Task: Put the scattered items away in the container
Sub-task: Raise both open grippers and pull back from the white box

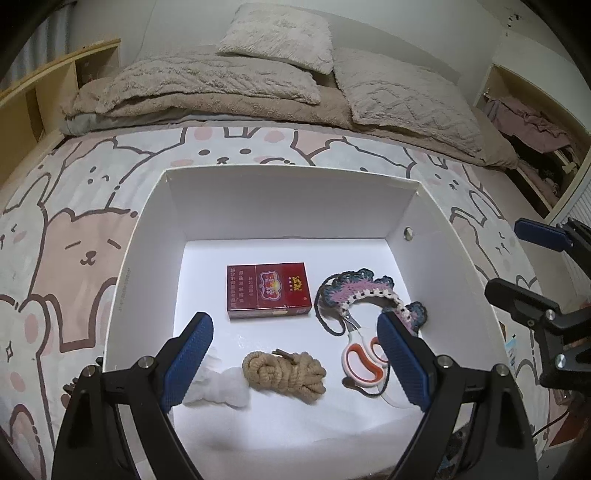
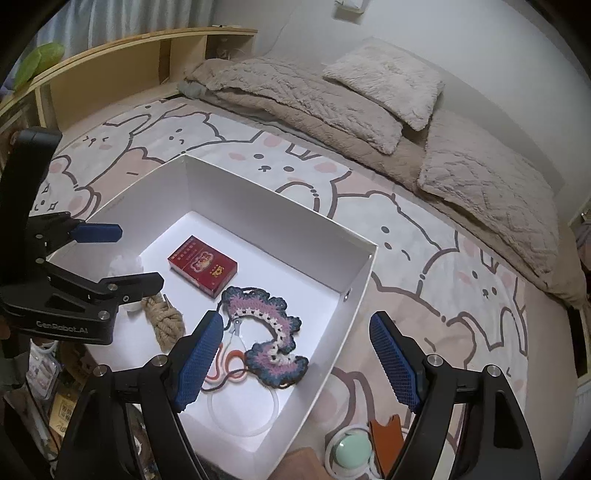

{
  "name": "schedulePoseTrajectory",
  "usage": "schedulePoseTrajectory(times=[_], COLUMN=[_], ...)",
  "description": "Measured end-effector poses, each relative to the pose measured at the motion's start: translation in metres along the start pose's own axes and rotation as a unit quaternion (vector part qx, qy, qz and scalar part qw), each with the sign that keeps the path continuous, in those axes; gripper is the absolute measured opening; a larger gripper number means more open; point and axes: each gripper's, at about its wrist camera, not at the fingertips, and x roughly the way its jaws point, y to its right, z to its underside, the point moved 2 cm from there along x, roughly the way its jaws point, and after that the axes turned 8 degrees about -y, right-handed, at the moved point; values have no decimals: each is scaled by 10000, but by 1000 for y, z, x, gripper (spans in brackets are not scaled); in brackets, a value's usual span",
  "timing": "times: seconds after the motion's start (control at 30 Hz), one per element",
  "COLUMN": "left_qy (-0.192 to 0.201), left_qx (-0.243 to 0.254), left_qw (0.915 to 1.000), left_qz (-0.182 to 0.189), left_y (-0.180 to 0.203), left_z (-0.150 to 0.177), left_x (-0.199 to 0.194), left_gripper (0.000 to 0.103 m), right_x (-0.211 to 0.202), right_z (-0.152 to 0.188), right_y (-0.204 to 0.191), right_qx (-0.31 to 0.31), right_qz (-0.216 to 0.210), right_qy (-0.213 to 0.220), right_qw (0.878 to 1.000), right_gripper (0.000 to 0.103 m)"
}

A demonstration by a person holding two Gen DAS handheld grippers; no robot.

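- A white box [image 1: 147, 236] sits on a bed sheet [image 1: 74, 229] with bunnies and bears drawn on it.
- Inside the box lies a red pack [image 1: 269, 291], flat on the white bottom, near the middle.
- Just right of the red pack is a knitted piece [image 1: 364, 295] in pink, white and dark blue. A dark thread hangs from it.
- Scissors [image 1: 364, 360] with orange and white handles lie partly under the knitted piece. The blades point toward it.
- A tan rope bundle [image 1: 284, 373] lies in front of the red pack, closer to the camera.
- A fluffy white thing [image 1: 221, 387] lies just left of the rope, touching or almost touching it. I cannot tell what it is.
- In the right wrist view, a thin white ring [image 2: 243, 417] lies on the box bottom by the near wall.
- The left gripper [image 1: 295, 354] hangs over the box. Its blue fingers [image 1: 188, 362] are spread wide apart and hold nothing. The rope lies below the gap.
- The right gripper [image 2: 295, 360] is spread wide too, with nothing in it. One finger is above the scissors and the other is above the sheet outside the box.
- Outside the box, by its near corner, sit a round mint-green thing [image 2: 349, 452] and an orange piece [image 2: 386, 439].
- Fuzzy beige pillows [image 1: 277, 33] and a blanket [image 1: 207, 88] lie at the far end of the bed.
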Motion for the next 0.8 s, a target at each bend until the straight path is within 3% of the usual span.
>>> schedulePoseTrajectory(times=[0.53,0.6,0.67,0.8], left_qy=[336,383,428,537], left_qx=[158,160,141,106], left_qw=[9989,9986,9985,9980], left_qz=[-283,-318,-310,-331], left_y=[5,6,6,5], left_z=[9,11,13,19], left_x=[-61,-70,-80,-97], left_gripper=[91,91,91,103], right_x=[-62,-69,-77,-94], right_z=[6,5,6,8], right_y=[-14,-16,-20,-27], right_qx=[21,38,54,5], right_qz=[67,66,97,210], right_qy=[392,431,482,635], right_qw=[9992,9990,9988,9978], right_gripper=[82,86,103,103])
